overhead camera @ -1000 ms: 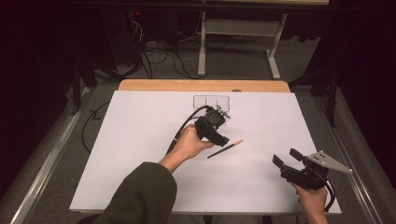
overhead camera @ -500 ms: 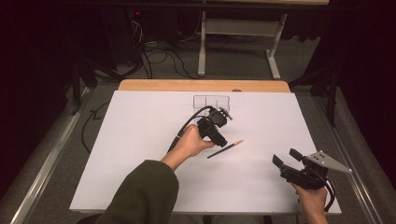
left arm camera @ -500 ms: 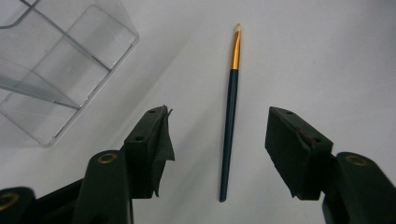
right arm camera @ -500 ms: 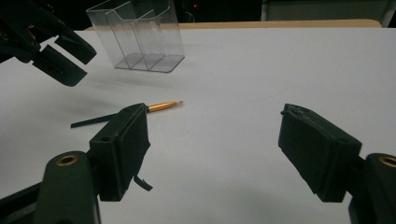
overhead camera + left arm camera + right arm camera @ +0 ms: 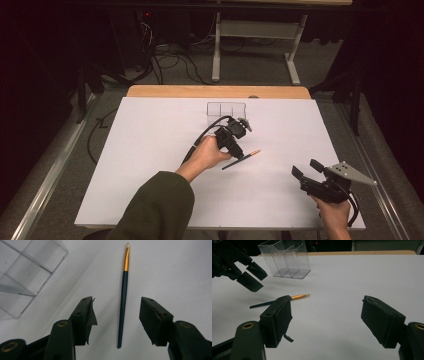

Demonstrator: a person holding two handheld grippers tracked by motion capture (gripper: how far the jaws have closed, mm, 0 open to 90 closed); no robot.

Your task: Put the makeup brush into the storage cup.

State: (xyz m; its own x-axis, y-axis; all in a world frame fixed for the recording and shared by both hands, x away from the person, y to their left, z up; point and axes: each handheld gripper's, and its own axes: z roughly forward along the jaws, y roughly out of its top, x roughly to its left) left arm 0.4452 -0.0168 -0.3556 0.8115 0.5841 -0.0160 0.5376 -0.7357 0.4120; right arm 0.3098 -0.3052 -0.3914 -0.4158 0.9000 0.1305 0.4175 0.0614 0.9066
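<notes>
Left gripper view: your left tool straddles the paintbrush, jaws just been closing, not touching; clear organizer at 10 o'clock; right tool apart

Left gripper reached forward at mid-worktop, pointing downward, jaws apart and just now closing, nothing pressed by either pad. Right gripper held low near the right front edge, jaws spread wide, empty between, aimed toward the left gripper.
</notes>
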